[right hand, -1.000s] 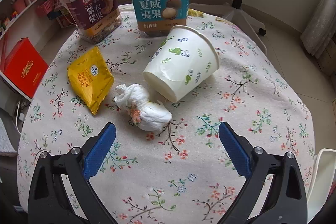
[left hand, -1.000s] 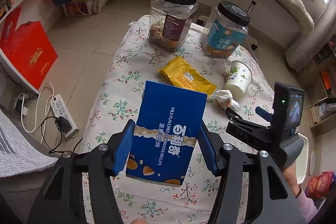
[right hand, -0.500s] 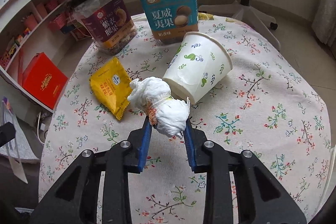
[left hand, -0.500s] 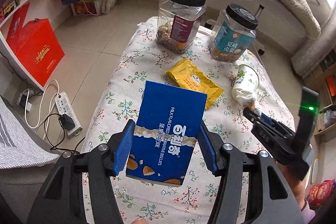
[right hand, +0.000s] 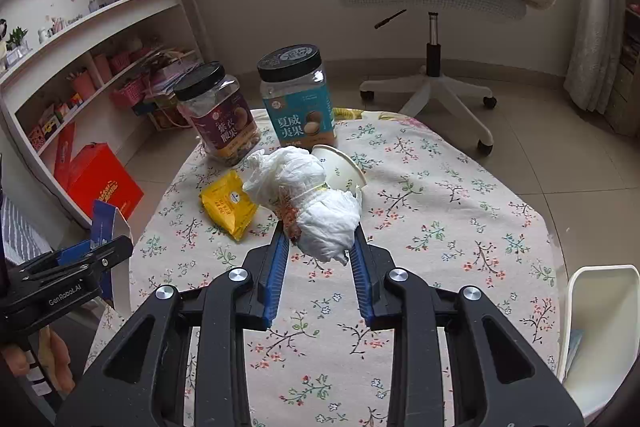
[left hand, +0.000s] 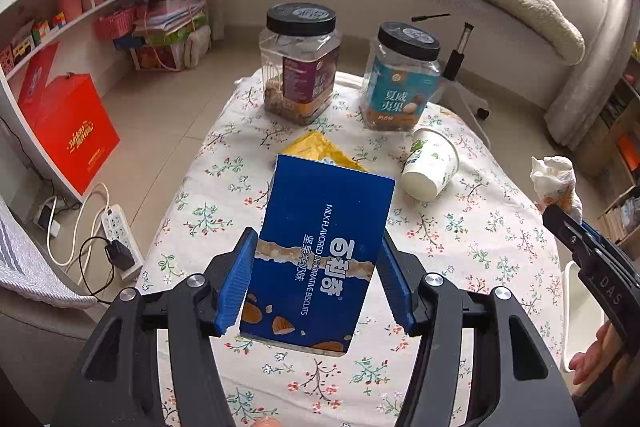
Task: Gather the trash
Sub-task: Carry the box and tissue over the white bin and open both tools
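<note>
We hold the blue biscuit box pinched in our left gripper and the crumpled tissue wad clamped in our right gripper, both above the table. The yellow wrapper and tipped paper cup remain to collect.

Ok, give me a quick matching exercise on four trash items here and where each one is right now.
Things:
1. blue biscuit box
2. crumpled tissue wad
3. paper cup
4. yellow wrapper

States:
A. lying on its side on the tablecloth
B. clamped in the right gripper
C. lying flat on the tablecloth
D. clamped in the left gripper

Pairs: 1-D, 2-B, 3-A, 4-C
</note>
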Demonstrator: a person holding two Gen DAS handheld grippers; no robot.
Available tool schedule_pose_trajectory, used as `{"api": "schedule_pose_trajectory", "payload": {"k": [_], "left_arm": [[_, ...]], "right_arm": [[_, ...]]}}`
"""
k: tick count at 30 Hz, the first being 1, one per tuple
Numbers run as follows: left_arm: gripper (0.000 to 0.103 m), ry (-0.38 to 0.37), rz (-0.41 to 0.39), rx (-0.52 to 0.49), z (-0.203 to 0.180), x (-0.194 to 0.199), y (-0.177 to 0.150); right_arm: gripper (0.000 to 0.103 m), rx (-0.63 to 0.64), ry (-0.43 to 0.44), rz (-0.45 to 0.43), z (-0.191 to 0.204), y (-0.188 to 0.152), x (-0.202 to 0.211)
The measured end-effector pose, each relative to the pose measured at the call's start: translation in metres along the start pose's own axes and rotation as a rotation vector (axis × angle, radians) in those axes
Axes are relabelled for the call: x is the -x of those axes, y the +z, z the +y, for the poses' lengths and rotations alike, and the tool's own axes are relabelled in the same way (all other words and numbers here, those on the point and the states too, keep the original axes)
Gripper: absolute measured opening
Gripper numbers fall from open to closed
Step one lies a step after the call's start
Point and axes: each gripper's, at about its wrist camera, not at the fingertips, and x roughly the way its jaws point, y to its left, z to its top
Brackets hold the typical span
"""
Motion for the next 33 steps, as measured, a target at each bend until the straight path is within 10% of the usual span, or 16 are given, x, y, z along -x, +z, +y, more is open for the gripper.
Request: {"api": "schedule_pose_trajectory", "payload": {"k": [15, 33], "left_arm": [[0.058, -0.048, -0.185, -0.052, -0.073, 0.028, 0.001], [0.058, -0.144, -0.195, -0.174, -0.165, 0.034, -0.012]], "right_arm": [[0.029, -0.065, -0.046, -0.091, -0.051, 0.0, 0.038], [0.03, -0.17, -0.188, -0.133, -0.14, -0.016, 0.088]]}}
